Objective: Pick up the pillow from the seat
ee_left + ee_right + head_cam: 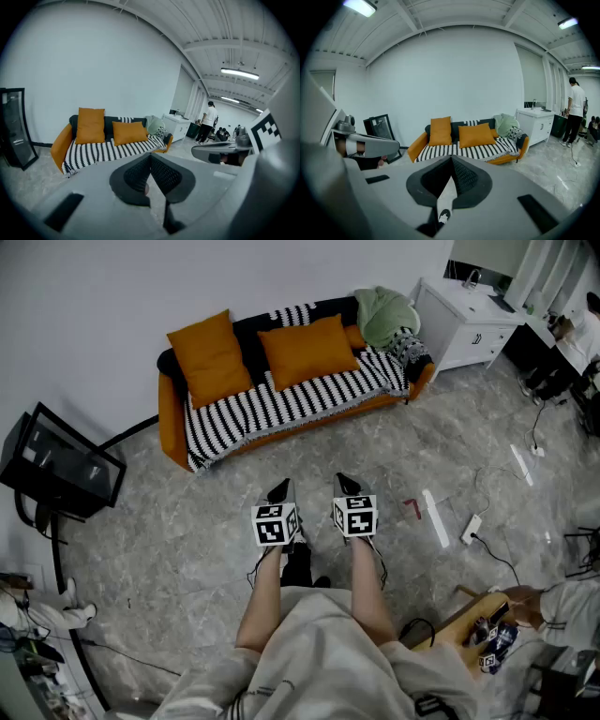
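Orange pillows [307, 351] noted well ahead of both tools, propped on the sofa [171, 418] seat. Held left tool [279, 490] and right tool [346, 485] shut, empty, aimed forward, likely since approach was needed first.

No words, numbers or brand names can be read anywhere here. The left cube [275, 524] on the left gripper [279, 490] and the right cube [355, 516] on the right gripper [346, 484] show only black and white square shapes, not letters. Any print on the small things at the room's edges is too tiny to read.
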Demonstrator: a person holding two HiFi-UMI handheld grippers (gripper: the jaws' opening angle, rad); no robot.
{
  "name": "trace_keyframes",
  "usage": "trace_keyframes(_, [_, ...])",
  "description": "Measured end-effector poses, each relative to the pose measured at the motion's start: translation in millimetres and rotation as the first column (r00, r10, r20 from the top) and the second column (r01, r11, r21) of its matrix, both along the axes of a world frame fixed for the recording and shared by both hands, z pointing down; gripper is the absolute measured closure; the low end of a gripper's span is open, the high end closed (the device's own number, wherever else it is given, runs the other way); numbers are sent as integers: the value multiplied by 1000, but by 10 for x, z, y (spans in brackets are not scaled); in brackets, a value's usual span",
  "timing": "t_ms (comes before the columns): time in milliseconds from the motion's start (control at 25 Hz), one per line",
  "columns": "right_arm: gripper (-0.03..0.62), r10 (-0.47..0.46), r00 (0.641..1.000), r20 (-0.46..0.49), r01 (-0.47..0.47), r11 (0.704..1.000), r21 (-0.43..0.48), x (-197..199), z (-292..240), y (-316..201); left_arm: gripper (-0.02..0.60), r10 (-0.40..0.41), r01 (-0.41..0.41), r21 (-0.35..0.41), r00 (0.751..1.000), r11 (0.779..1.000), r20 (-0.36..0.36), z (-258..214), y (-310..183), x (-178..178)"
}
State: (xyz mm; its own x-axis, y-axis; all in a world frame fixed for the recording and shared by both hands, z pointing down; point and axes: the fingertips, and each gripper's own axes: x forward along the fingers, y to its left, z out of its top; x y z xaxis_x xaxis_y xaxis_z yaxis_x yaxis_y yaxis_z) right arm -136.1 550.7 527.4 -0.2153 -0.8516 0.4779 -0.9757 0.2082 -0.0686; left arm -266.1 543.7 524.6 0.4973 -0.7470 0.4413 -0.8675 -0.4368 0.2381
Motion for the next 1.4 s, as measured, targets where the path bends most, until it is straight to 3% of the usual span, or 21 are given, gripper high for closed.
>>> trace_keyframes(240, [586,9,1000,-17,-9,1000,-13,-57,0,-332,574,9,-9,-22,1000,1000,9,43,-331,-73])
trace_keyframes(840, [586,55,998,-21,-56,997,-58,315,100,-1146,574,82,-81,-43,997,996,14,94,-1260,361])
trace_keyframes(1400, [586,117,993,2,-117,991,-61,355,16,-2251,573,157,-157,-22,988,987,-2,-1,-2540,403])
